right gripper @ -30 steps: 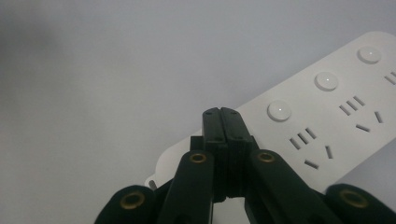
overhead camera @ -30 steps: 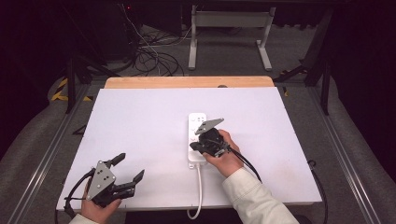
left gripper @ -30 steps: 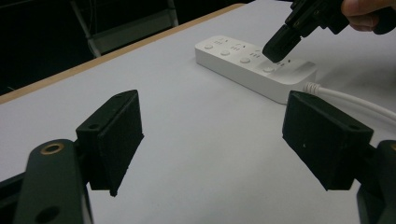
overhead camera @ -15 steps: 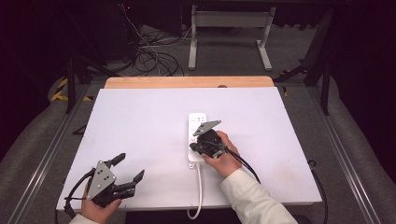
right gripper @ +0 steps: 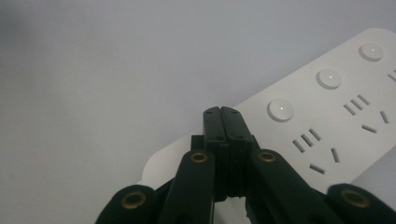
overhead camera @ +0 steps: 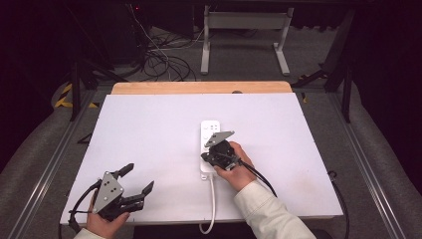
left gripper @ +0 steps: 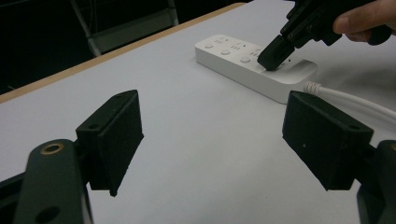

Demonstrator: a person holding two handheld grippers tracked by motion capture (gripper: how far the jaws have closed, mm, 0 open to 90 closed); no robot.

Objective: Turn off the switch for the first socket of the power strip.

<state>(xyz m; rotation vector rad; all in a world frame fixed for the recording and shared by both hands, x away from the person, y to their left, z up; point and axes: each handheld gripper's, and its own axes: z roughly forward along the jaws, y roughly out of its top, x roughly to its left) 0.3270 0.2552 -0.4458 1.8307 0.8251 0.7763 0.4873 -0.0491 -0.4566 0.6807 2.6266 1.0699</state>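
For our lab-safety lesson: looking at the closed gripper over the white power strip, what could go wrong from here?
1. The right gripper, jaws shut, hangs beside the nearest button; a press might miss onto the socket slots.
2. Nothing steadies the power strip: the open left gripper is far off, so it could slide.
3. The cable by the right hand may snag.

power strip (right gripper: 336, 116) far end cut off, cord (overhead camera: 213, 209) end below table edge

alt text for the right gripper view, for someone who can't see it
The right gripper, its two black jaws shut together with nothing between them, points down at the near end of a white power strip, close to the nearest of three round white buttons. The strip lies on a plain white table, with socket slots beside the buttons.
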